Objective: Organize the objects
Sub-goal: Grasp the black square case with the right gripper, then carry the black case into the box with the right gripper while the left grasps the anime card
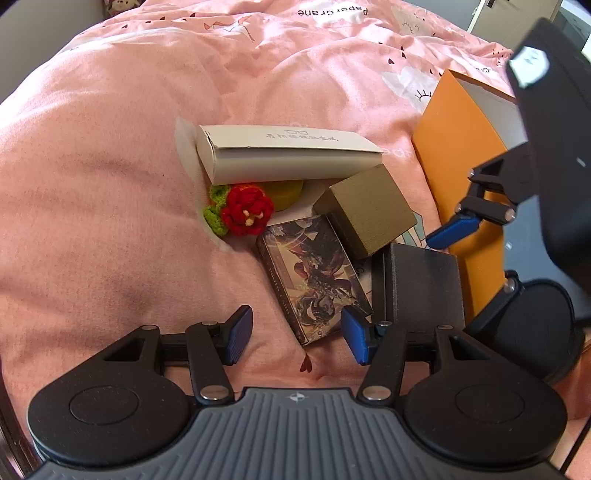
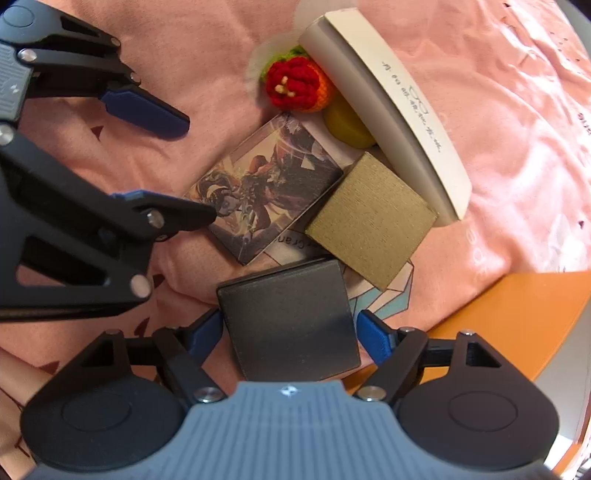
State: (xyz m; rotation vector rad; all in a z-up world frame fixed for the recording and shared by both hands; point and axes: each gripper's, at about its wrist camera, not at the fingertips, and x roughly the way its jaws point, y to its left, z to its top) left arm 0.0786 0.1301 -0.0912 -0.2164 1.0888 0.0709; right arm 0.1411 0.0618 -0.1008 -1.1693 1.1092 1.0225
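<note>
On the pink bedspread lies a cluster: a long white carton (image 1: pixel 288 153) (image 2: pixel 399 110), a red crochet flower (image 1: pixel 245 210) (image 2: pixel 293 83), a yellow disc (image 1: pixel 282 192) (image 2: pixel 347 123), a gold box (image 1: pixel 369 212) (image 2: pixel 373 218), an illustrated card box (image 1: pixel 314 280) (image 2: pixel 266 184) and a black box (image 1: pixel 424 284) (image 2: pixel 288 317). My left gripper (image 1: pixel 297 336) is open, its right pad beside the card box's near end. My right gripper (image 2: pixel 290 338) is open with its pads on either side of the black box, small gaps showing.
An open orange box (image 1: pixel 461 155) (image 2: pixel 517 306) stands at the right of the cluster. The pink bedspread (image 1: pixel 110 184) spreads wide to the left and far side. A cabinet (image 1: pixel 517 18) shows at the far right.
</note>
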